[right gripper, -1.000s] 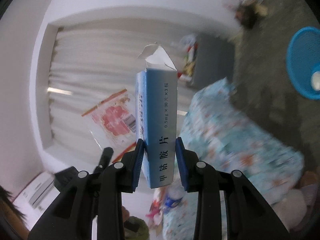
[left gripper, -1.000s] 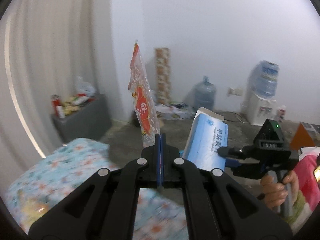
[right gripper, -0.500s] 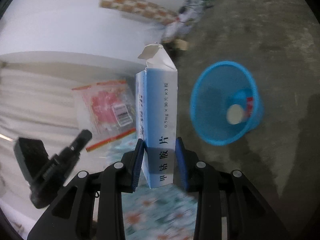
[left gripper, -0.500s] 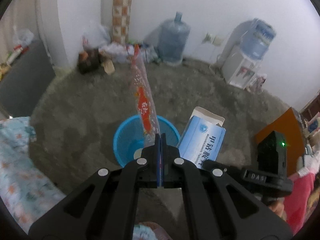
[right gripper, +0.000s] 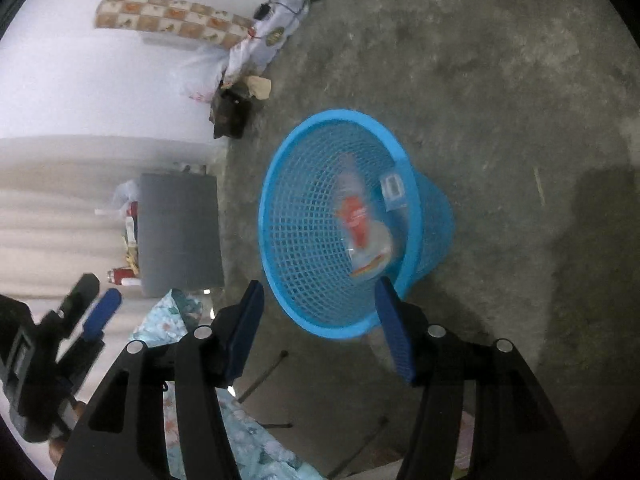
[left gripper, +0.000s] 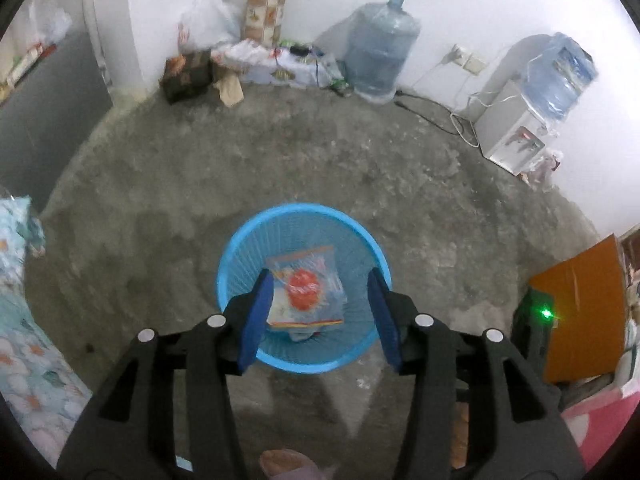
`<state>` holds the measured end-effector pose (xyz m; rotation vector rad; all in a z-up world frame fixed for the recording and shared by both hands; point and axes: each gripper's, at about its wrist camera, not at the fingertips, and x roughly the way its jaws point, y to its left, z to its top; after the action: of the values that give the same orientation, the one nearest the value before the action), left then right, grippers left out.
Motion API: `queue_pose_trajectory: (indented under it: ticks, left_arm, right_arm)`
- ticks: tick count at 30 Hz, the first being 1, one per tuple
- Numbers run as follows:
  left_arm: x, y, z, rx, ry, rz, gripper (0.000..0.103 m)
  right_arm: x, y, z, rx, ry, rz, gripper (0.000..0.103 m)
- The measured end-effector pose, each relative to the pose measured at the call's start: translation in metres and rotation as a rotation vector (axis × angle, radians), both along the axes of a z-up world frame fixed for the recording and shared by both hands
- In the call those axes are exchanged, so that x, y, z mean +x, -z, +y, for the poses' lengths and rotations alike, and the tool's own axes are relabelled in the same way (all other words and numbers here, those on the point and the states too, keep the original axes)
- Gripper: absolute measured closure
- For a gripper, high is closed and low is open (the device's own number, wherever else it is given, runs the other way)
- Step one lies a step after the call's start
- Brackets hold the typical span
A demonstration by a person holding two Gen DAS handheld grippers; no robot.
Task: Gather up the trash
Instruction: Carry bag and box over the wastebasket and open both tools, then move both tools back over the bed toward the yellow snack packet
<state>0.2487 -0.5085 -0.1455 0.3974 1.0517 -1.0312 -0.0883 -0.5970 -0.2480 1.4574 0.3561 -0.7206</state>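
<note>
Left wrist: left gripper (left gripper: pixel 320 314) jaws just opened, nothing between them, plastic wrapper (left gripper: pixel 306 292) lying inside the blue basket (left gripper: pixel 240 256) on the concrete floor (left gripper: pixel 360 160); right wrist: right gripper (right gripper: pixel 322 330) jaws also just opened, empty, wrapper and box (right gripper: pixel 392 192) against the basket's far wall.

- No print can be read anywhere.
- The wrapper (left gripper: pixel 306 292) inside the basket (left gripper: pixel 240 248) bears a red mark with white characters, too blurred to make out.
- The box (right gripper: pixel 392 191) beside it in the basket shows no legible lettering.
</note>
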Motion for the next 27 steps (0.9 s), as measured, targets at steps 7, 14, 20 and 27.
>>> queue_pose_trajectory:
  ticks: [7,14,20,27]
  left_arm:
    - [-0.037,-0.082,0.039,-0.125,-0.012,-0.084,0.045]
    - [-0.086,-0.171,0.126,-0.245,-0.054,-0.186,0.028]
    - [-0.118,-0.214,0.220,-0.300,-0.137,-0.254,0.021]
    - [-0.148,-0.240,0.336,-0.317,-0.233,-0.333,0.020]
  right_arm:
    - [0.000,-0.054,0.035,-0.106,-0.014,0.032,0.038]
    - [0.015,-0.142,0.093,-0.313,-0.115,0.032,0.029]
    - [0.038,-0.198,0.148,-0.428,-0.253,0.036,0.027]
    - [0.068,-0.238,0.214,-0.522,-0.434,0.059,0.026]
